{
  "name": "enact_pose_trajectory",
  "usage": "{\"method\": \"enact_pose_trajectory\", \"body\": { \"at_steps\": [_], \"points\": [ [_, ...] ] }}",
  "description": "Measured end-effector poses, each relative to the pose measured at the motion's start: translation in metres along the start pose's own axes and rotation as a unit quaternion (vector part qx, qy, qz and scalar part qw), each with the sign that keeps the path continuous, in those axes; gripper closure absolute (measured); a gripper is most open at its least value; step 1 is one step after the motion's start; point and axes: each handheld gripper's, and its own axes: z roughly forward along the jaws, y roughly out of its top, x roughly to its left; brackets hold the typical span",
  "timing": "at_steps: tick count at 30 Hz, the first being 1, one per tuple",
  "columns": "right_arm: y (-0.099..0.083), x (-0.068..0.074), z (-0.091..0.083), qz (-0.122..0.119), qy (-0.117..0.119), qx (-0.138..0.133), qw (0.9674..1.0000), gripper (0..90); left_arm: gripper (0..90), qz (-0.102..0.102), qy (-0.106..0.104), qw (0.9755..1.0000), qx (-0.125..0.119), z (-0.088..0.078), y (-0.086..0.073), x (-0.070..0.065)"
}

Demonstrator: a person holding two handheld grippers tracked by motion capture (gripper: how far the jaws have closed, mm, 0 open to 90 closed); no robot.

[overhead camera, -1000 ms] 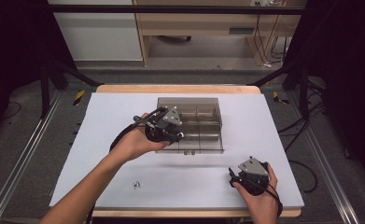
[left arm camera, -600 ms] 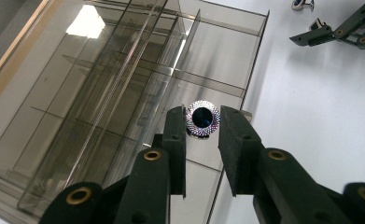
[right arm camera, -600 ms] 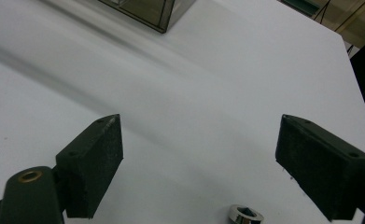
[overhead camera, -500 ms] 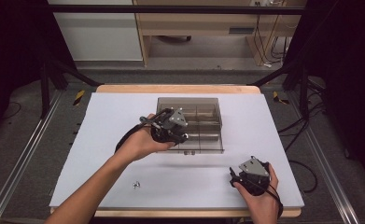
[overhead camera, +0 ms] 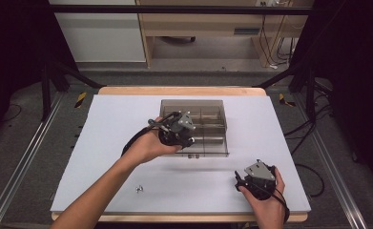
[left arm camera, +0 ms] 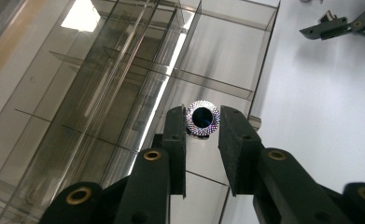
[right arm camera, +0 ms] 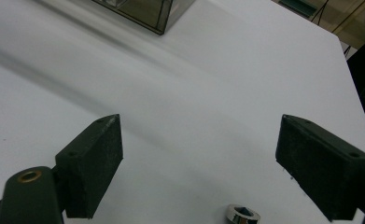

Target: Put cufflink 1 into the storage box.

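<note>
A smoky clear organiser box [overhead camera: 212,107] with several compartments sits mid-table. My left gripper [overhead camera: 184,139] hovers over the box's front-left compartments. In the left gripper view this gripper [left arm camera: 202,122] is shut on a small round knurled part [left arm camera: 202,119] with a dark centre, pinched at the fingertips above a compartment beside the box wall [left arm camera: 259,79]. My right gripper [overhead camera: 239,180] rests near the table's front right edge. In its own view the right gripper [right arm camera: 199,154] stands wide open over bare white table, with a small shiny hex nut [right arm camera: 243,215] lying just in front of it.
A small metal piece [overhead camera: 139,189] lies alone on the white table front left of centre. The box's near corner [right arm camera: 164,16] shows at the top of the right gripper view. The right gripper's jaw [left arm camera: 334,25] appears far off in the left gripper view.
The left gripper has shifted a little to the right, farther over the box, still carrying the knurled part. The right gripper has stayed put.
</note>
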Motion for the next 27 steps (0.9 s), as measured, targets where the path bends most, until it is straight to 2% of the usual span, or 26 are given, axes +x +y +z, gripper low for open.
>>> {"method": "enact_pose_trajectory", "body": {
  "at_steps": [4, 10, 15, 21, 27],
  "points": [
    [0.0, 0.0, 0.0, -0.001, -0.001, 0.001, 1.0, 15.1, 72.4, 0.001, 0.001, 0.9999, 0.011, 0.007, -0.001, 0.001],
    [0.0, 0.0, 0.001, -0.001, 0.0, 0.002, 1.0, 14.9, 72.4, -0.003, -0.005, 0.9999, 0.016, 0.015, -0.004, 0.003],
    [0.0, 0.0, 0.0, -0.002, -0.001, 0.002, 1.0, 14.9, 72.4, -0.01, -0.009, 0.9998, 0.013, 0.019, -0.004, 0.003],
    [0.0, 0.0, 0.0, -0.001, 0.0, 0.003, 1.0, 14.8, 72.4, -0.007, -0.01, 0.9998, 0.018, 0.023, -0.004, 0.004],
    [-0.001, 0.0, 0.0, 0.0, -0.001, 0.003, 1.0, 14.8, 72.7, -0.018, -0.011, 0.9997, 0.011, 0.023, -0.005, 0.008]
  ]
}}
